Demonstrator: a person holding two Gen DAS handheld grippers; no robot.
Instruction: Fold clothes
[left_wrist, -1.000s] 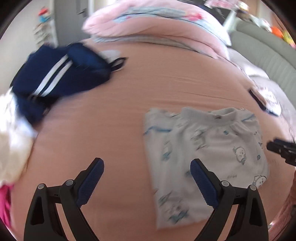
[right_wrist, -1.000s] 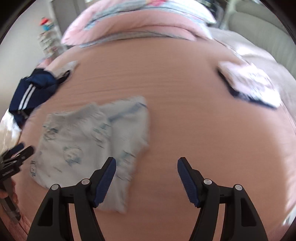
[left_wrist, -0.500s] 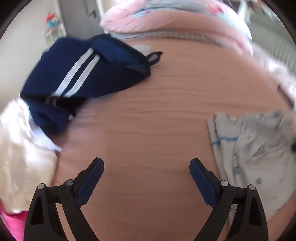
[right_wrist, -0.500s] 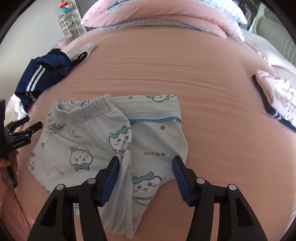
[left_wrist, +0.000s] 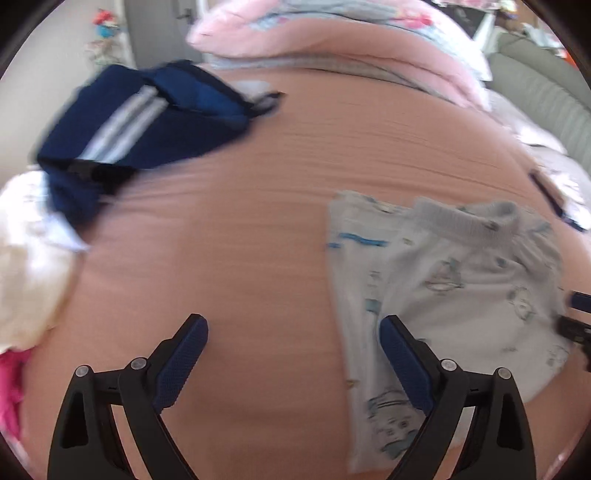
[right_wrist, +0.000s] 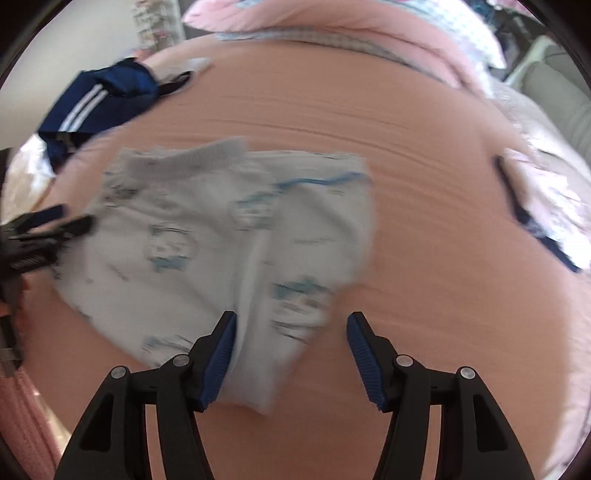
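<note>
Pale grey blue-printed shorts (right_wrist: 207, 236), navy white-striped garment (left_wrist: 144, 122), pink sheet (left_wrist: 258, 221).

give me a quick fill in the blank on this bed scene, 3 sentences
1. The pale printed shorts lie on a ____ bedsheet.
2. The navy garment has ____ stripes.
3. Both the left hand-held gripper and the right hand-held gripper have their jaws ____.

Missing words: pink; white; open

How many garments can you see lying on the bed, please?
4: printed pants mid-bed, navy striped garment far left, white garment at left edge, pink-and-navy one right. More may be hidden.
</note>
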